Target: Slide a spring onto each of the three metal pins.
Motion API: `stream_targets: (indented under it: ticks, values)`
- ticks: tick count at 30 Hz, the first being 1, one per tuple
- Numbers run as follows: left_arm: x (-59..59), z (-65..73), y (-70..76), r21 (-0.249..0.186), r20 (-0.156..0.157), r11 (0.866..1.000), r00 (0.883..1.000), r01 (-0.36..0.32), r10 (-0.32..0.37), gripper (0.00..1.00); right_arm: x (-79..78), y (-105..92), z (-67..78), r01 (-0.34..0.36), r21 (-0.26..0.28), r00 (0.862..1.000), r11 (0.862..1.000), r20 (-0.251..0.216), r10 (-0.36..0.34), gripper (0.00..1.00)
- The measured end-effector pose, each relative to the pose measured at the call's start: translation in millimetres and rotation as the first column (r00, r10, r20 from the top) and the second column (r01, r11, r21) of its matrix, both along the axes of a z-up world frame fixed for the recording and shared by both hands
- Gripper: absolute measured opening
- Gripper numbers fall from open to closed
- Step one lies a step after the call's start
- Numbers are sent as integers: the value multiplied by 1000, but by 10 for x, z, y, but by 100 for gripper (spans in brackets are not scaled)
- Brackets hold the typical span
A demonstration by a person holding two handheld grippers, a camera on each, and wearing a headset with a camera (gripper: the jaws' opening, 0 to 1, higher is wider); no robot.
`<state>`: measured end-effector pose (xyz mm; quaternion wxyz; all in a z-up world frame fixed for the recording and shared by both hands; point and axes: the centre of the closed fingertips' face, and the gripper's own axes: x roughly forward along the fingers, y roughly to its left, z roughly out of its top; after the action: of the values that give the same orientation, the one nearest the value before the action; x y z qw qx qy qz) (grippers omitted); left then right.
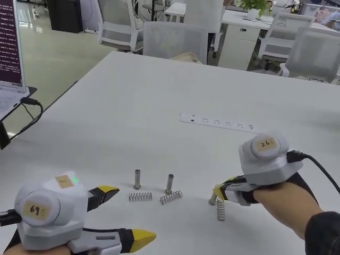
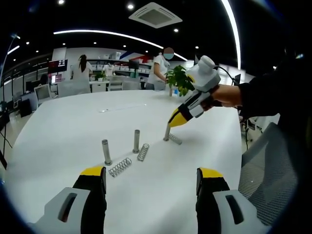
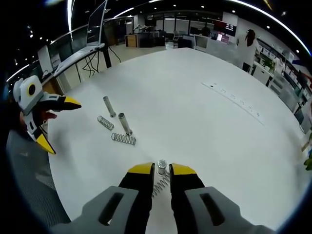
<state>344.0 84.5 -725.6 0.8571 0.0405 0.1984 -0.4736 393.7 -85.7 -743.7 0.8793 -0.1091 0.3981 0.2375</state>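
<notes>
1. The 3 pins are short, smooth cylinders of grey metal. They stand upright on the matte white bench (image 1: pixel 159 106), long axes vertical, in a row from left to right: left pin (image 1: pixel 137 179), middle pin (image 1: pixel 169 184), right pin (image 1: pixel 213 199).
2. The 3 springs are bright wire coils, each lying flat on the bench.
3. The left spring (image 1: pixel 140 196) lies just near of the left pin, its long axis running left to right.
4. The middle spring (image 1: pixel 170 197) lies just near of the middle pin. It also runs roughly left to right, with its right end angled slightly far.
5. The right spring (image 1: pixel 220 209) lies just beside the right pin, its long axis running near to far.
6. The right gripper (image 3: pixel 162 169) has a pale grey body and black fingers tipped in yellow. Its fingers are drawn to a narrow gap, with the top of the right pin in that gap and the right spring lying below it. I cannot tell whether the fingers touch the pin.
7. The left gripper (image 2: pixel 151 173), of the same build, is held at the near left. Its fingers are spread wide and hold nothing.
8. A flat white power strip (image 1: pixel 218 122) lies farther back on the bench.
</notes>
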Motion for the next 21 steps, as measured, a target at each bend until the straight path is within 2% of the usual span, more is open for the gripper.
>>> stream_targets:
  ticks: [3,11,21]
  values:
    - [-2,-4,1,1,-1,1000,1000,1,-1,72,0,-10,17,10,9,1000,1000,13,-10,12]
    - [-11,-3,-7,1,-1,1000,1000,5,-5,72,-53,-93,-14,33,6,999,999,11,-34,13]
    - [-17,-7,-13,2,-2,1000,1000,8,-8,72,-193,-163,-230,69,-1,997,998,-37,-69,15]
